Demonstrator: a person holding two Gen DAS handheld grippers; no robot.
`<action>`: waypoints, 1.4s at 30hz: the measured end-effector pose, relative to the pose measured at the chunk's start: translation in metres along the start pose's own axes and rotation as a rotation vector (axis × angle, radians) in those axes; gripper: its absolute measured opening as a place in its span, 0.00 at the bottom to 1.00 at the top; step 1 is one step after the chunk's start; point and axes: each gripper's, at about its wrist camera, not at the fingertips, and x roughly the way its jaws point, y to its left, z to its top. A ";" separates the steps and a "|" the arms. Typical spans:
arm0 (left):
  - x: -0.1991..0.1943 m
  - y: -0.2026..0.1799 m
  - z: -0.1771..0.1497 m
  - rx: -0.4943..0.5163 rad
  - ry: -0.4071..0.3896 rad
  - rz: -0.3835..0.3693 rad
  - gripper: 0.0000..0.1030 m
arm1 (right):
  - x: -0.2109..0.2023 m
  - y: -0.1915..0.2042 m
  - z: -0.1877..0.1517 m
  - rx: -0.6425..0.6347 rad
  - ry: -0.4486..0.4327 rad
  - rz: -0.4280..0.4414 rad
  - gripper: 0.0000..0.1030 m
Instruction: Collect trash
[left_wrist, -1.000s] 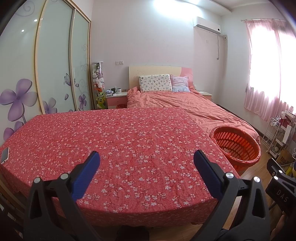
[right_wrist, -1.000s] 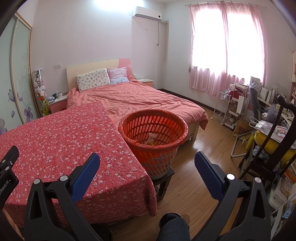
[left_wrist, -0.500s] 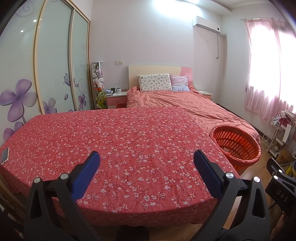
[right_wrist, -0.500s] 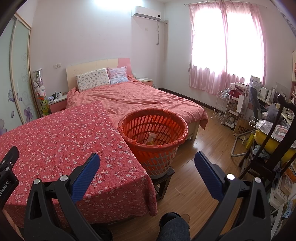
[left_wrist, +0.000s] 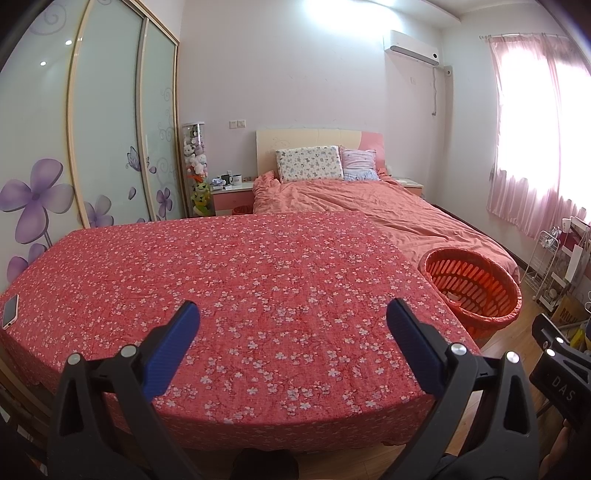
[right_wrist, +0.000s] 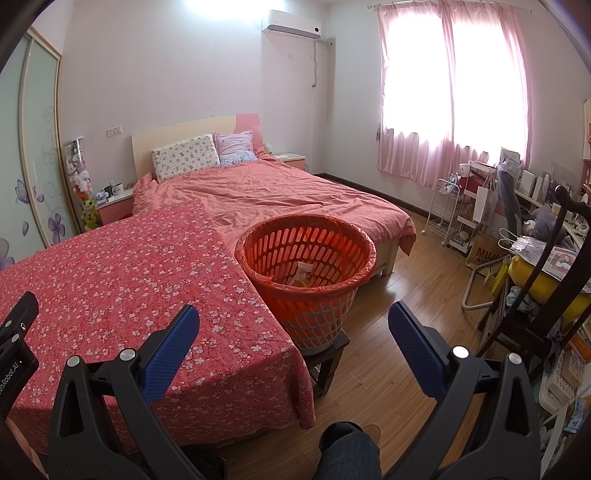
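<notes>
the left tool (left_wrist: 291, 332) is held wide open above the counter covered with a red cloth with small white flowers (left_wrist: 258, 280), and nothing is between its blue padded fingers (left_wrist: 173, 343). the right tool (right_wrist: 293, 334) is also spread wide and holds nothing; it is above the right edge of the same counter and the wooden floor (right_wrist: 391, 332). the round orange plastic basket with slotted walls (right_wrist: 306, 254) stands on a small dark stool (right_wrist: 328, 354), just beside the counter corner and the pink bed (right_wrist: 280, 195). inside the basket lies a pale wrapper with some yellow trash (right_wrist: 304, 275) at the bottom. a white phone (left_wrist: 10, 311) lies at the far left edge of the counter.
</notes>
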 end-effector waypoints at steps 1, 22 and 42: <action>0.001 0.000 0.000 0.001 0.000 0.001 0.96 | 0.000 0.000 -0.001 0.000 0.001 0.000 0.98; 0.002 0.002 0.001 0.008 0.005 0.007 0.96 | 0.000 0.002 -0.002 0.002 0.006 -0.001 0.98; 0.002 0.003 0.001 0.008 0.006 0.005 0.96 | 0.000 0.004 -0.003 0.001 0.009 0.001 0.98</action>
